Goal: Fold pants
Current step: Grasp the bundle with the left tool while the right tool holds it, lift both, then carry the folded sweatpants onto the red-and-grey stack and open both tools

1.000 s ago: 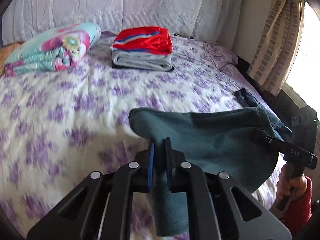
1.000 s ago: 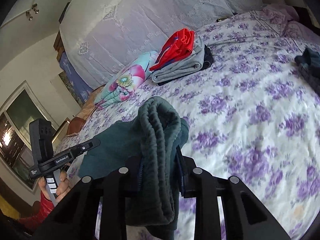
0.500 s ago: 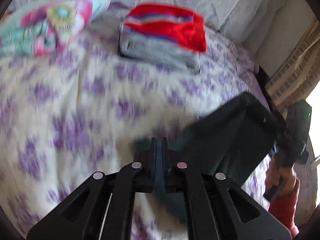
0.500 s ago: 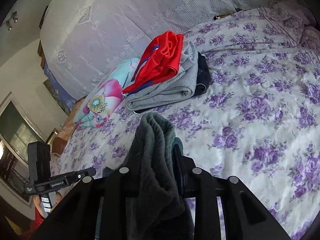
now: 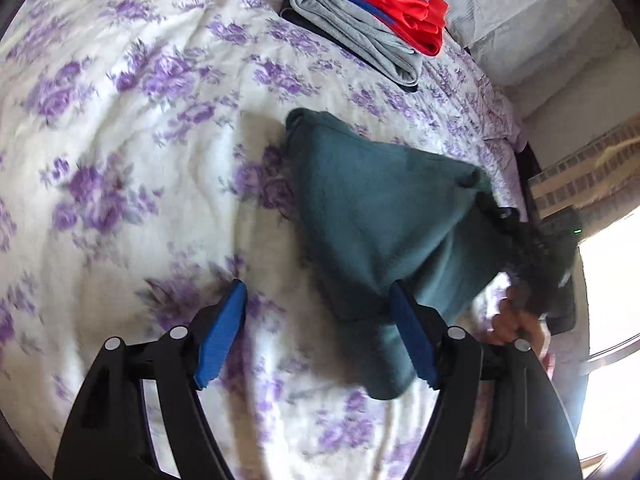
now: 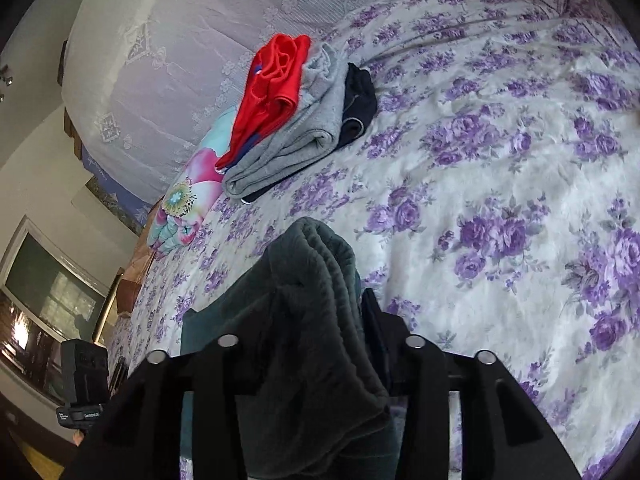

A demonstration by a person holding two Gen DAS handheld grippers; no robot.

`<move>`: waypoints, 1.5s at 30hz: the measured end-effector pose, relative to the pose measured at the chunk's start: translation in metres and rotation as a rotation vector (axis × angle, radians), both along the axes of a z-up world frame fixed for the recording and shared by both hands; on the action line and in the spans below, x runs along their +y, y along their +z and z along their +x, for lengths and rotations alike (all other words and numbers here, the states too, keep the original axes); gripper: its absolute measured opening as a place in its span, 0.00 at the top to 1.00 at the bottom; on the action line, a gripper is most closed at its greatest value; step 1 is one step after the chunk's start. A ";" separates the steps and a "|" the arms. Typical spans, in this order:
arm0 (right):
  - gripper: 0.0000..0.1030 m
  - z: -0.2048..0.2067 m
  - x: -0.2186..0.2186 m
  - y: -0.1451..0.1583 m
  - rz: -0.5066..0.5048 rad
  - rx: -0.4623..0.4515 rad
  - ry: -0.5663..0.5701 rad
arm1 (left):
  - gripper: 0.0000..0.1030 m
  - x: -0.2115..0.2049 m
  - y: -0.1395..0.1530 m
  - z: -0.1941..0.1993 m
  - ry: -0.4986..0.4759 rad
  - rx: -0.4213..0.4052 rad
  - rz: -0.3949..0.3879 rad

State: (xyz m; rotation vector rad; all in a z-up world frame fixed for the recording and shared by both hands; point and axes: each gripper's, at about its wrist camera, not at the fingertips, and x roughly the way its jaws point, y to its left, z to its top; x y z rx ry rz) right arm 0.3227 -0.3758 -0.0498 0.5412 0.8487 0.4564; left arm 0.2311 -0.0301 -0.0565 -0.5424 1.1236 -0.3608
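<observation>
The dark teal fleece pants [image 5: 368,216] lie partly on the purple-flowered bedspread [image 5: 120,128], one end drooping by my left gripper's right finger. My left gripper [image 5: 318,300] is open, its blue pads wide apart, and holds nothing. My right gripper [image 6: 320,320] is shut on a bunched end of the pants [image 6: 316,292], which drape over its fingers. In the left wrist view the right gripper [image 5: 536,252] is at the far right, with the pants stretched up to it.
A folded stack of red, grey and dark clothes [image 5: 368,20] [image 6: 304,120] lies toward the head of the bed. A floral pillow [image 6: 188,196] is beside it. White bedding [image 6: 180,60] rises behind. A window and curtain [image 5: 592,184] are at the right.
My left gripper has opened and let go of the pants, and now looks down on the bed. The pants' left end has dropped onto the bedspread. My right gripper still holds its end.
</observation>
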 end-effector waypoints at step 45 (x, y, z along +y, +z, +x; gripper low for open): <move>0.34 0.106 0.073 0.005 -0.355 -0.022 -0.106 | 0.13 -0.001 0.007 0.177 0.204 -0.277 0.594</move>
